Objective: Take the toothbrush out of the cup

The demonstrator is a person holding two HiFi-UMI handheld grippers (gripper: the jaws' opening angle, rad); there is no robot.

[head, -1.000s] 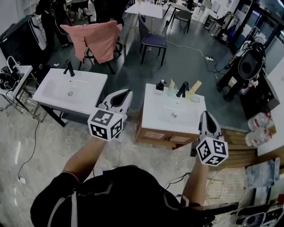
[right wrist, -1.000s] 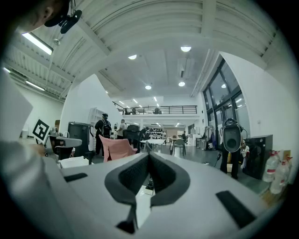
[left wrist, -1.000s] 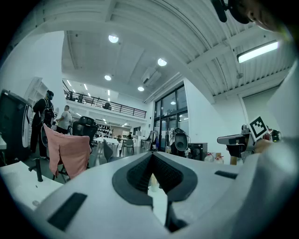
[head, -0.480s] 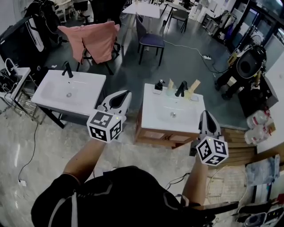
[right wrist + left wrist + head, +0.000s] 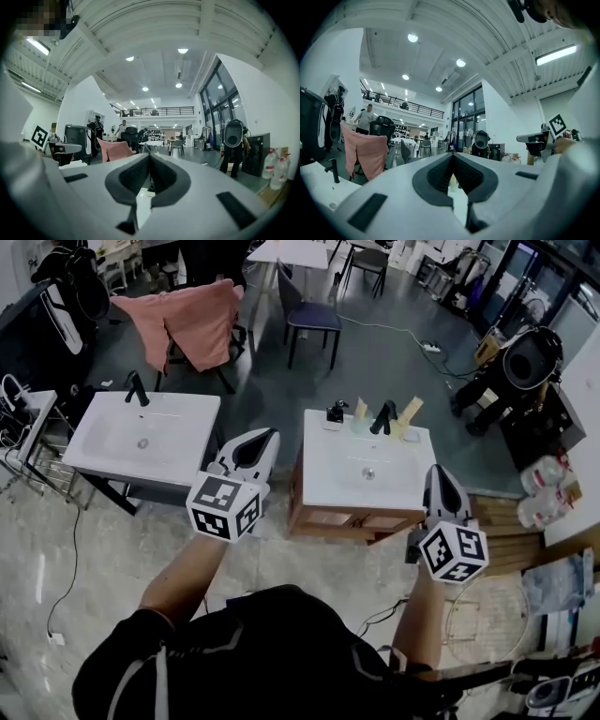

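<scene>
We hold both grippers level in front of us, above the grey floor and well apart from each other. The left gripper (image 5: 264, 437) points between the two washstands, and its jaws are clenched tip to tip with nothing between them. The right gripper (image 5: 439, 472) sits at the near right corner of the right washstand, its jaws likewise clenched and empty. In each gripper view the dark pads meet at the front, and only a slit behind them lets the room show through. The cup (image 5: 359, 426) stands at the back edge of the white tabletop (image 5: 323, 491), just left of the black faucet (image 5: 382, 417). The toothbrush (image 5: 361, 408) is in the cup, its pale end sticking up and tilted a little; it is too small for us to make out more. Both grippers are well short of the cup. A small black thing (image 5: 335, 412) stands just left of the cup, and another pale upright piece (image 5: 411, 411) stands right of the faucet. To the left stands a second white sink (image 5: 141, 432) with its own black tap (image 5: 138, 388). Behind it a pink cloth (image 5: 192, 320) hangs over a chair, and a dark chair (image 5: 309, 315) stands further right.
</scene>
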